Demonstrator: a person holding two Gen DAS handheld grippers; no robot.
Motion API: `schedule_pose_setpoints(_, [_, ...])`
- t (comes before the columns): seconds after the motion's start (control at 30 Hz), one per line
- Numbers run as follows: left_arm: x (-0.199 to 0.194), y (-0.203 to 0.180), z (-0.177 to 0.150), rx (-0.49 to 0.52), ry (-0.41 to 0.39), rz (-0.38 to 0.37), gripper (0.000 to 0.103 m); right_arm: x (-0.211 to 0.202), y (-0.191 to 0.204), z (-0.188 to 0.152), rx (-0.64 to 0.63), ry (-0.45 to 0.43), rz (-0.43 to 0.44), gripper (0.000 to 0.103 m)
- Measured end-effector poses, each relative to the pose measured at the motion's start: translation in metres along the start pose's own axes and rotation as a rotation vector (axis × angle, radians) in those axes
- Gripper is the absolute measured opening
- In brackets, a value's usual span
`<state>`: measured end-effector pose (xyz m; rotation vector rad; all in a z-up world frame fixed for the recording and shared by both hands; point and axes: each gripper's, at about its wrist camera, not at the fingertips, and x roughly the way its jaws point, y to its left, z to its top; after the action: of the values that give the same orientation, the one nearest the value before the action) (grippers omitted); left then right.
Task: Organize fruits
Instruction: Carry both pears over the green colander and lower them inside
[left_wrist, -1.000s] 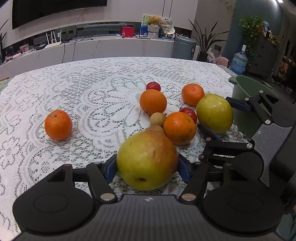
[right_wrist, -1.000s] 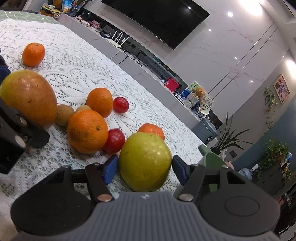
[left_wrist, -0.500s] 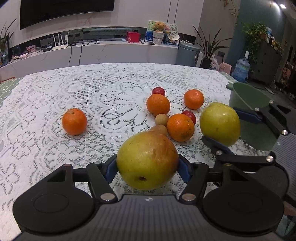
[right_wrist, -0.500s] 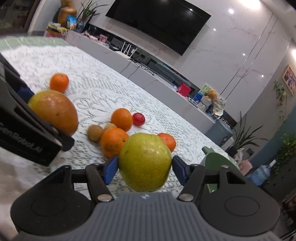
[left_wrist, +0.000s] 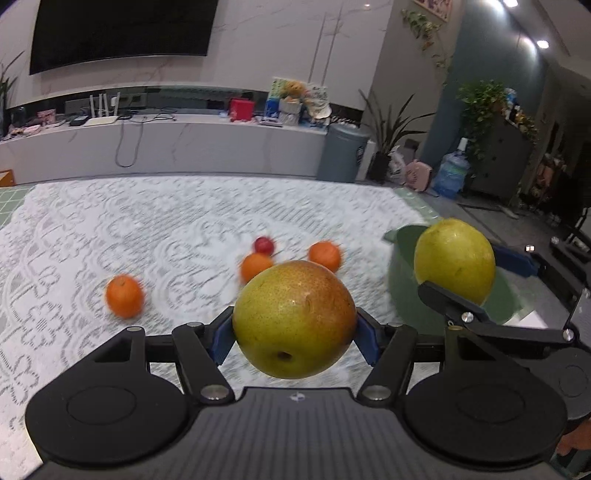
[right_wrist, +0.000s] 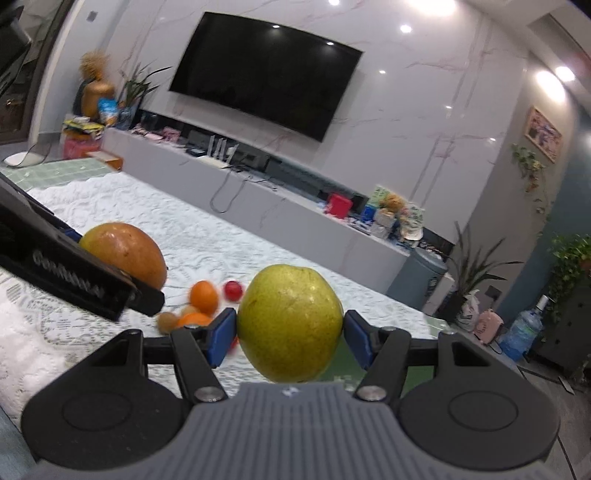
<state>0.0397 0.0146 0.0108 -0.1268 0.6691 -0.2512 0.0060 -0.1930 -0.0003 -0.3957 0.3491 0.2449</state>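
Carry step: my left claw (left_wrist: 294, 334) is clamped on the russet pear (left_wrist: 294, 318), my right claw (right_wrist: 289, 336) on the green pear (right_wrist: 290, 322). Next, lowering both into the green bowl (left_wrist: 402, 284).

We're getting dim indoor light from ceiling spotlights (right_wrist: 406, 28) glaring off the marble wall (right_wrist: 424, 122); the tabletop (left_wrist: 155, 236) and oranges (left_wrist: 124, 296) are smearing with motion blur, and fisheye's bending the edges.

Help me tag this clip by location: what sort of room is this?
Most likely a home living room: a large black wall-mounted television, a long white media console beneath it, and a lace-covered table holding fruit.
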Motion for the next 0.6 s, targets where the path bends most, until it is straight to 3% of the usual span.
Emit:
schedule_pose_setpoints(0.33, [0.017, -0.064, 0.053, 0.154, 0.024, -0.115, 0.075, -0.01, -0.077, -0.002, 0.103, 0.089, -0.037, 0.061])
schedule_pose_setpoints(0.6, [0.067, -0.116, 0.079, 0.259, 0.155, -0.209, 0.075, 0.016, -0.128, -0.011, 0.203, 0.218, 0.039, 0.061])
